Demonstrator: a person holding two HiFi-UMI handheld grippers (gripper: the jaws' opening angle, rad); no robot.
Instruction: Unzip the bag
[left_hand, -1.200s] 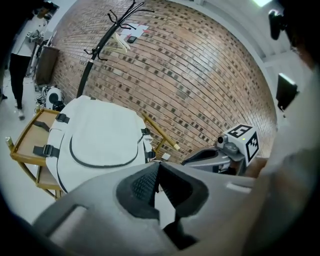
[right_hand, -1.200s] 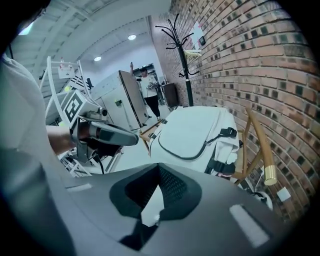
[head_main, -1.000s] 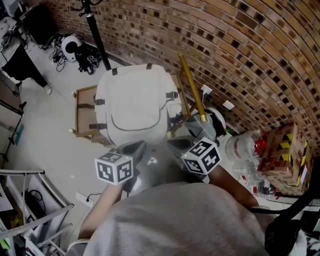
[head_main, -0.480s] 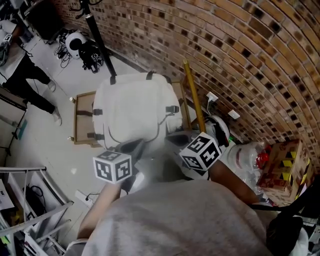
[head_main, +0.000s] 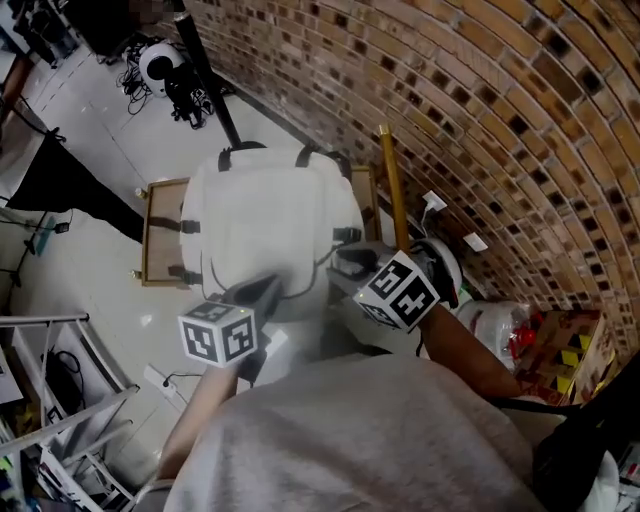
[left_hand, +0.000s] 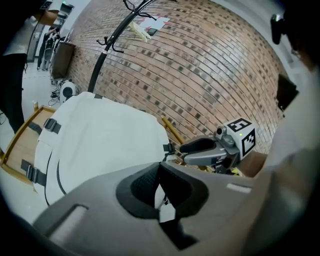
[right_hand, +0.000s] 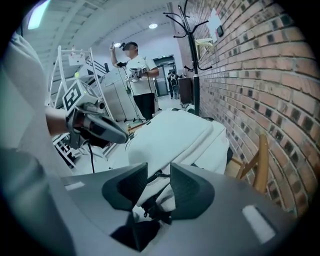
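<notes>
A white backpack (head_main: 270, 215) lies flat on a low wooden frame (head_main: 155, 235), its black straps and buckles along the edges. In the head view my left gripper (head_main: 268, 288) hovers at the bag's near edge. In the left gripper view its jaws (left_hand: 159, 169) meet at the tips, with only white fabric seen past them. My right gripper (head_main: 345, 258) is at the bag's near right corner. Its jaws (right_hand: 159, 172) are opening; a black strap and white fabric show in the gap, and the pads do not press on them. The zipper pull is not clearly visible.
A brick wall (head_main: 480, 120) runs close behind the bag, with a yellow wooden pole (head_main: 392, 190) leaning along it. A black coat stand (head_main: 205, 70) rises at the far end. Plastic bags and a cardboard box (head_main: 560, 340) sit to the right, a white metal rack (head_main: 50, 400) to the left. A person (right_hand: 137, 70) stands farther off.
Both grippers have come closer to the bag's near edge, and the right one now reaches over its near right corner. The view has tilted toward the wall.
</notes>
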